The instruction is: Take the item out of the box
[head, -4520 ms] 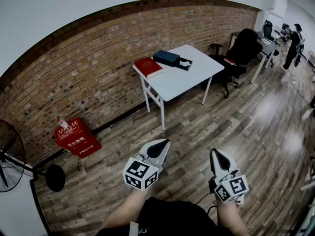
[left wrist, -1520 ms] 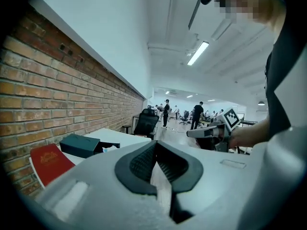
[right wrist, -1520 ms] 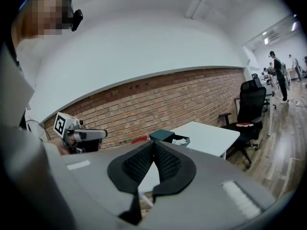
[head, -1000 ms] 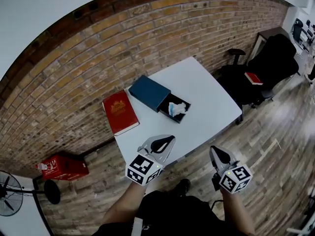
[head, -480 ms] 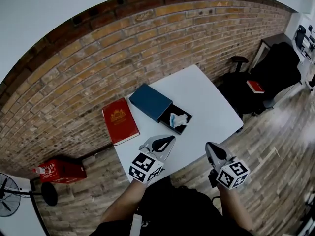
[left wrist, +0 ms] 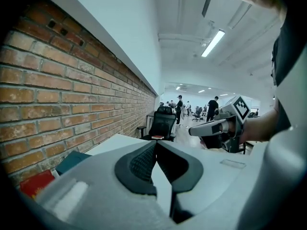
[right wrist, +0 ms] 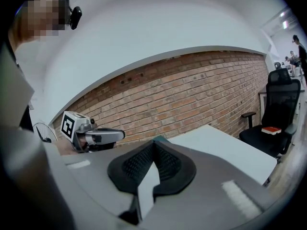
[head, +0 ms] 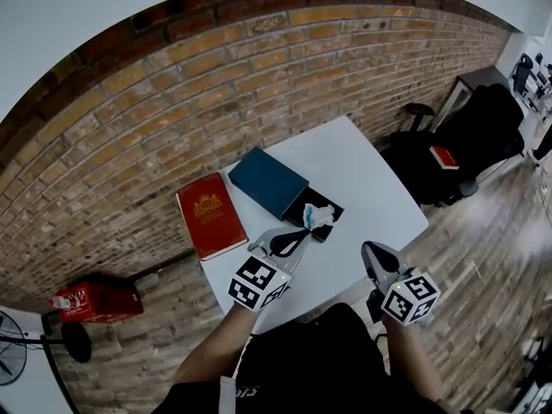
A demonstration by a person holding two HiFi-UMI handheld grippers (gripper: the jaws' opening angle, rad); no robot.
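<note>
On a white table (head: 362,179) lies a dark blue box (head: 267,182) with its black tray (head: 331,210) slid out toward me. A crumpled white and pale blue item (head: 319,216) sits in the tray. My left gripper (head: 299,235) is shut and empty, its tip just short of the tray at the near left. The right gripper (head: 370,251) is also shut and empty, over the table's near edge, well right of the box. In the left gripper view the blue box (left wrist: 72,161) shows low left and the right gripper (left wrist: 211,128) to the right.
A red book (head: 210,214) lies left of the box. A brick wall (head: 172,102) runs behind the table. A black office chair (head: 474,136) with a small red book (head: 447,157) stands at the right. A red case (head: 97,300) and a fan (head: 13,339) are on the floor at left.
I have come closer to the table. Both grippers now reach over its near edge, and the left tip has drawn close to the open tray. Both stay shut.
</note>
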